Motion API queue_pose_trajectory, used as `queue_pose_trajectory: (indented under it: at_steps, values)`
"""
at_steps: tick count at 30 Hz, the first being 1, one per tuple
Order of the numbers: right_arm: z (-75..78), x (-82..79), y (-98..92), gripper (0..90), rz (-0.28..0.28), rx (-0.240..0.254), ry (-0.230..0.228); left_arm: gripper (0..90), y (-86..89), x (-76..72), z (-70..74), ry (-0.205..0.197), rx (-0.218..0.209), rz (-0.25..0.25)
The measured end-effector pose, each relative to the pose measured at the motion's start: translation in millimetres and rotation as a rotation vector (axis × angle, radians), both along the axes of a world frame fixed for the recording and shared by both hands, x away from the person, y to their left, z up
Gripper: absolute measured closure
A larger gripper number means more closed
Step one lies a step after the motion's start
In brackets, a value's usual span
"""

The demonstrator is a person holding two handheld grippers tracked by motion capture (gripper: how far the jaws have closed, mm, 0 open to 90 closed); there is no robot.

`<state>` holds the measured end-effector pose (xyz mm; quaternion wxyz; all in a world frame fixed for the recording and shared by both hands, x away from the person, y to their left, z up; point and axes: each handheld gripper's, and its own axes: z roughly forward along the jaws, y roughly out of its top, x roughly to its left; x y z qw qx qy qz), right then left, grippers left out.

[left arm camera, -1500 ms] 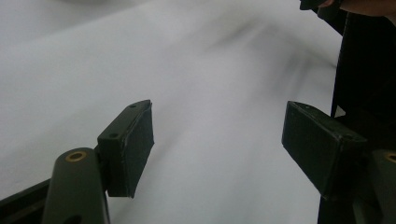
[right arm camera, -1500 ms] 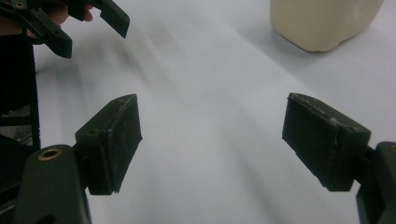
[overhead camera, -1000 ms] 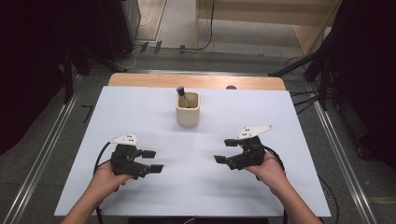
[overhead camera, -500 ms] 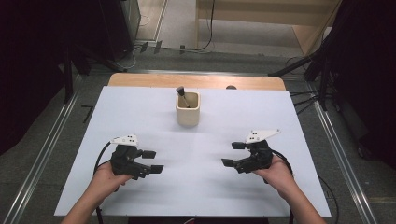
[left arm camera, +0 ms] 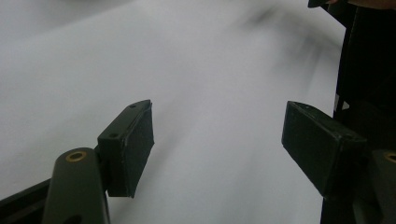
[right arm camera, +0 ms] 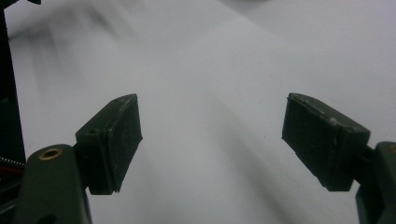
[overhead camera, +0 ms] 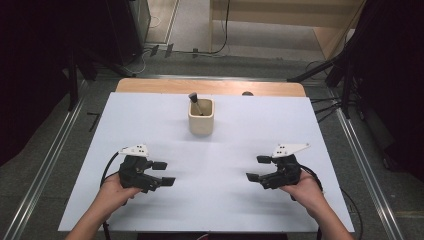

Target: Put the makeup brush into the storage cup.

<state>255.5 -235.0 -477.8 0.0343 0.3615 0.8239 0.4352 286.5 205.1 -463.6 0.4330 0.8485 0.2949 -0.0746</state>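
A cream square cup [overhead camera: 201,117] stands upright at the far middle of the white table [overhead camera: 215,200], with a dark-tipped stick [overhead camera: 194,100] leaning out of it. My left gripper [overhead camera: 164,173] rests low at the near left, jaws wide apart and pointing right, nothing between them. My right gripper [overhead camera: 256,168] sits at the near right, jaws apart and pointing left, also holding nothing. In the left gripper view the gripper [left arm camera: 219,144] has only bare white surface ahead. The right gripper view shows the gripper [right arm camera: 212,140] over the same blank surface.
A strip of wooden tabletop [overhead camera: 150,86] shows beyond the white sheet's far edge. Metal rails [overhead camera: 45,165] run along both sides of the table. Dark stands and cables [overhead camera: 330,75] sit on the floor at the far right.
My right gripper has drifted to the right and slightly nearer the front edge. The left gripper has stayed put, and both remain open.
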Motion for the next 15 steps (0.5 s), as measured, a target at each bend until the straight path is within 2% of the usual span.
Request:
queue_pose_trajectory:
  at_steps: [15]
  values:
    - [-3.6,3.2,-8.0,21.4,-0.012,0.010,-0.005,25.7,-1.7,-1.0,0.7,-0.003,0.003,-0.007]
